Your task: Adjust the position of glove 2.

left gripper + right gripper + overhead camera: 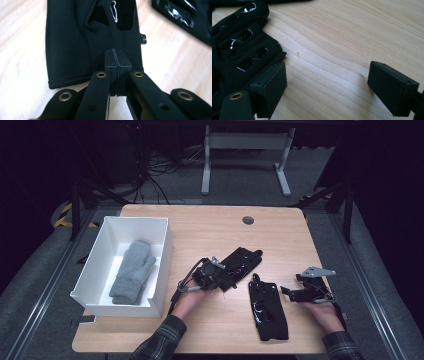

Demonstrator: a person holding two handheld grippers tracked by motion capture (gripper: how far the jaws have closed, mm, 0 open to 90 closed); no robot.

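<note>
I hold the left gripper [117, 65] with its jaws pressed together on the cuff of one black glove [82, 42], which lies at the table's [210, 222] middle. The right gripper [327, 85] stands with jaws wide apart, nothing between them, beside the second black glove [268, 307] nearer me. I judge the step as carrying the pinched glove to the white bin [165, 251] on the left; that calls for a lift clear of its wall. Count: two black gloves, one grey mitten [133, 271] in the bin, one bin.

Lab: rigged table [280, 227], floor cables [160, 175]
</note>
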